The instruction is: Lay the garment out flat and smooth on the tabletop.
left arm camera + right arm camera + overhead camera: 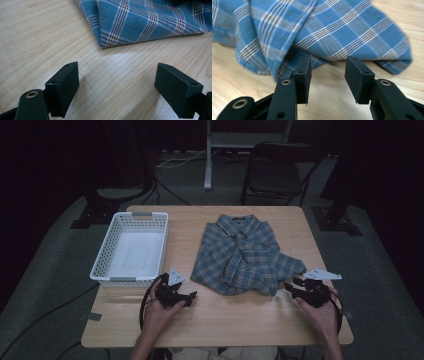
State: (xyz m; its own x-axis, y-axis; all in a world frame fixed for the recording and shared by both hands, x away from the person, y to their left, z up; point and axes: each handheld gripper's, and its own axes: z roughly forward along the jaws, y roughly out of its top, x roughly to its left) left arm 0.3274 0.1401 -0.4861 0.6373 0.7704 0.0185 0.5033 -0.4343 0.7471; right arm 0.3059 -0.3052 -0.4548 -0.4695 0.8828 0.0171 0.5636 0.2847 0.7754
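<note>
Blue plaid cotton shirt (245,255) lies part-folded in the middle of the pale wooden table (225,320), collar at the far end, hem toward the person, one sleeve or flap sticking out to the right near edge. White plastic slotted basket (131,247) sits just left of it, apart from the cloth, likely the drop-off once the fold is done. Left gripper (186,298) rests low on the table near the shirt's near-left corner (102,45), jaws spread wide with only bare wood between them; looks parked, ready to pin or pick that corner. Right gripper (292,287) is at the protruding right flap (367,37), jaws about half apart, nothing pinched; in the right gripper view the pads sit right at the cloth edge, one pad (303,72) partly under the overhang, touching or not I can't tell. My read: it is lined up low and level so one jaw slides under the fabric and the other lands on top, then grabs the flap to fold it inward. Both grippers come in from the near side, so the fold would go away from the person or across the shirt.
</note>
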